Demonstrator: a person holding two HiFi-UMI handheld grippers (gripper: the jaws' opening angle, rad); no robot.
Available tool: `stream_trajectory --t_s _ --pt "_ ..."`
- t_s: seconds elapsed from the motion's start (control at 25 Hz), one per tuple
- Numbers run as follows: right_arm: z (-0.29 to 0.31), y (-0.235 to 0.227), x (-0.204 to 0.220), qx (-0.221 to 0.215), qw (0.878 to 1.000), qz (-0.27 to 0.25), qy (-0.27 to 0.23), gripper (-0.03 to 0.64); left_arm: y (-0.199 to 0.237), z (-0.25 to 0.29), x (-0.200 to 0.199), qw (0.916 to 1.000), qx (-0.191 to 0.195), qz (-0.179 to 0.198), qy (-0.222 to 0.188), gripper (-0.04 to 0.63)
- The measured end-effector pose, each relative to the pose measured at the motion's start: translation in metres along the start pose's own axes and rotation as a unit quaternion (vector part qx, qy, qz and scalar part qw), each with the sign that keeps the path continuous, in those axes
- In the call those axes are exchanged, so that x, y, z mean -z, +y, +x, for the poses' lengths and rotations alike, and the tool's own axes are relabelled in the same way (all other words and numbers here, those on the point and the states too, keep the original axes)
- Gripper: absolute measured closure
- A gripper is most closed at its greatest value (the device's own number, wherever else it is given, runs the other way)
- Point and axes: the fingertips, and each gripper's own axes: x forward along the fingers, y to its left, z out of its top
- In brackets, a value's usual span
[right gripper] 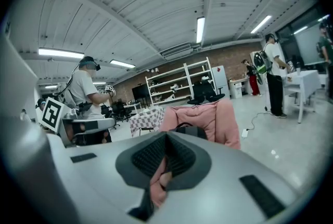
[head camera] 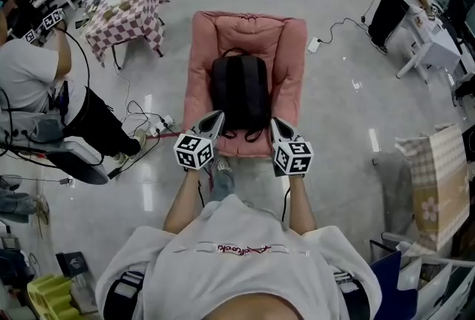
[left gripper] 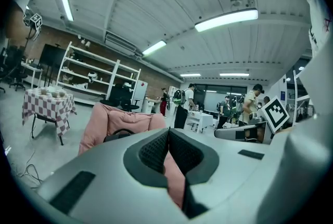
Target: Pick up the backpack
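Backpack (head camera: 239,92): black, lying flat on a pink cushioned seat (head camera: 288,36), centre of the head view.
Left gripper (head camera: 217,116): jaws together, nothing between them, near the bag's lower left corner.
Right gripper (head camera: 274,122): jaws together, empty, near the lower right corner.
Handling: probably soft, floppy fabric that sags when lifted; weight unknown.
Best hold: the carry loop (head camera: 234,53) at the bag's far end, or the strap loops (head camera: 253,135) at its near edge.

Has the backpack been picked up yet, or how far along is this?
Nothing looks done yet: the black backpack lies flat on the pink cushion. In hand: the left gripper and right gripper sit either side of its near end, both shut with nothing between the jaws. Left: open, grip the backpack and lift it.
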Motion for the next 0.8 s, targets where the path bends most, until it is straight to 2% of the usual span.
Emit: stream_trajectory --t_s 0.48,0.8 --pt "0.099 -0.023 -0.025 0.019 1.000 -0.009 0.019 0.598 0.083 0.071 -0.013 0.9996 0.017 -0.022 0.003 0.584" --pt "0.163 -0.016 -0.057 0.027 0.999 -0.015 0.021 0.598 0.141 0.098 -0.032 0.9992 0.025 -0.031 0.005 0.584"
